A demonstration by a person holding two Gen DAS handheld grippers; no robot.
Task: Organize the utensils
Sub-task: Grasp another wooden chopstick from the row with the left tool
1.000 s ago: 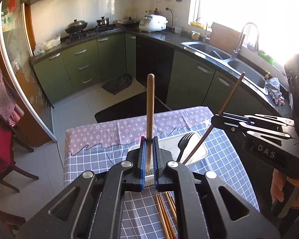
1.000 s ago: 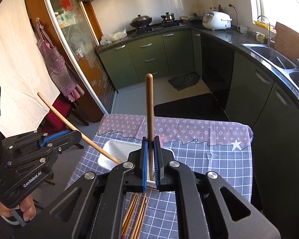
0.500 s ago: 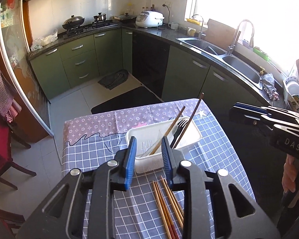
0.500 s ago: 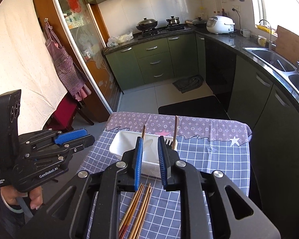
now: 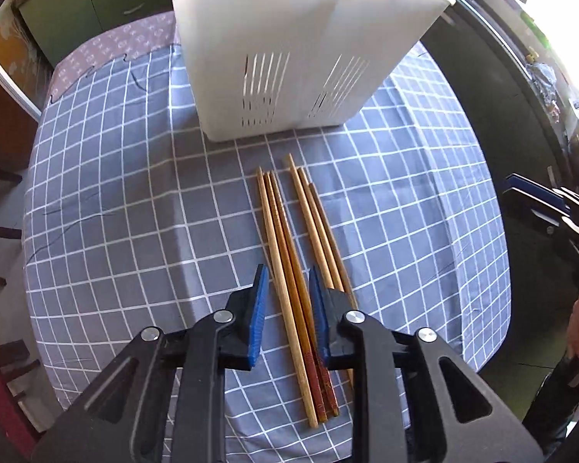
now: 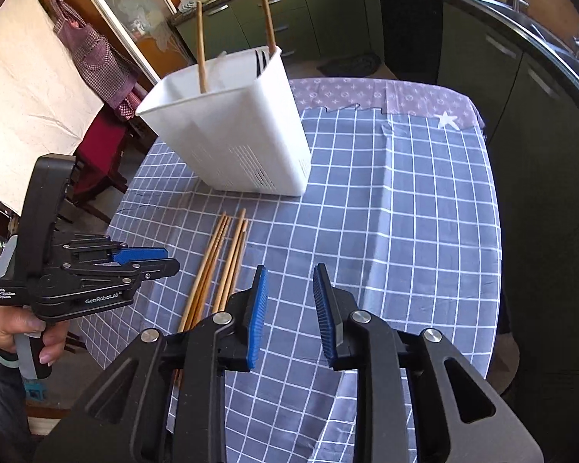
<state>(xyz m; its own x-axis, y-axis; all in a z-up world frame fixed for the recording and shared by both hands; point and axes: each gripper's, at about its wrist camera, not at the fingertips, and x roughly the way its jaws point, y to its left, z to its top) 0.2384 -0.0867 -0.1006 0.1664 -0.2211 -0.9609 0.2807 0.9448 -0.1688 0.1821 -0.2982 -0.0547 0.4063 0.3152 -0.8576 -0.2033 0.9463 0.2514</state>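
Observation:
Several wooden chopsticks (image 5: pixel 289 262) lie side by side on the blue checked tablecloth (image 5: pixel 115 212), in front of a white slotted utensil holder (image 5: pixel 289 46). My left gripper (image 5: pixel 287 308) is open, low over the near ends of the left bunch, its jaws either side of them. My right gripper (image 6: pixel 289 305) is open and empty above the cloth, right of the chopsticks (image 6: pixel 220 266). The holder (image 6: pixel 235 127) has two chopsticks (image 6: pixel 200 46) and a dark fork (image 6: pixel 260 61) standing in it. The left gripper (image 6: pixel 146 260) shows at the left.
The table's near edge and right edge (image 6: pixel 494 270) drop off close by. Dark green kitchen cabinets (image 6: pixel 482 58) and a counter with a sink stand beyond. A red chair (image 6: pixel 100 146) stands at the table's left side.
Both grippers let go of their chopsticks into the holder and opened. Both have dropped low over the table; the left one now straddles the chopsticks lying there.

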